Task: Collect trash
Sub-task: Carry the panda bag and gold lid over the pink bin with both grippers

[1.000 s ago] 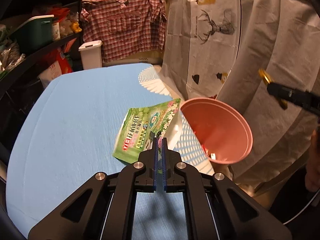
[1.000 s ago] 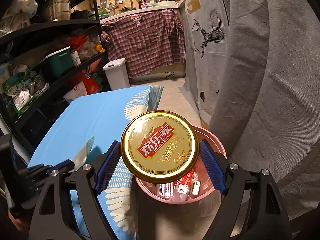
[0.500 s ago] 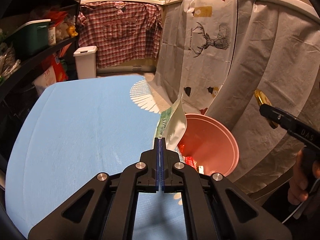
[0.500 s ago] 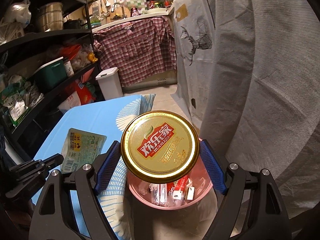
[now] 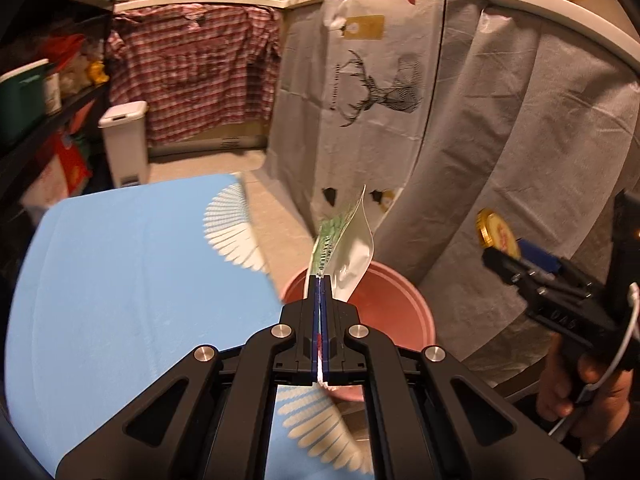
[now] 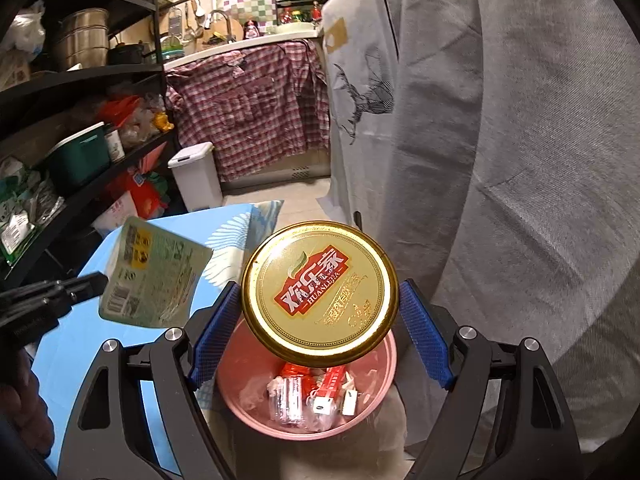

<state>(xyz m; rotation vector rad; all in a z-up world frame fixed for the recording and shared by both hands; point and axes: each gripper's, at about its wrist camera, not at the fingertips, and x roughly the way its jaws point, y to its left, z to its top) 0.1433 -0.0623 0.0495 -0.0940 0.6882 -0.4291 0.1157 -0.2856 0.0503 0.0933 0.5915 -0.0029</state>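
Note:
My left gripper (image 5: 320, 280) is shut on a green and silver snack wrapper (image 5: 347, 248), which stands up from its tips in the air at the near rim of the pink trash bin (image 5: 416, 316). The right wrist view shows the same wrapper (image 6: 154, 276) hanging at the left over the blue table (image 6: 96, 344). A gold jar lid (image 6: 320, 294) with a red label is clamped between the blue pads of my right gripper (image 6: 320, 312), above the bin (image 6: 376, 400). Inside the bin lie several red and clear wrappers.
A grey cloth with a deer print (image 5: 376, 92) hangs close behind the bin. A white lidded bin (image 5: 126, 140) stands at the table's far end. Dark shelves (image 6: 80, 128) packed with containers line the left side. A hand (image 5: 580, 380) holds the right gripper's handle.
The left gripper lifted the wrapper off the table and carried it up and right to the bin's rim. The right gripper with the lid drifted slightly, still over the bin.

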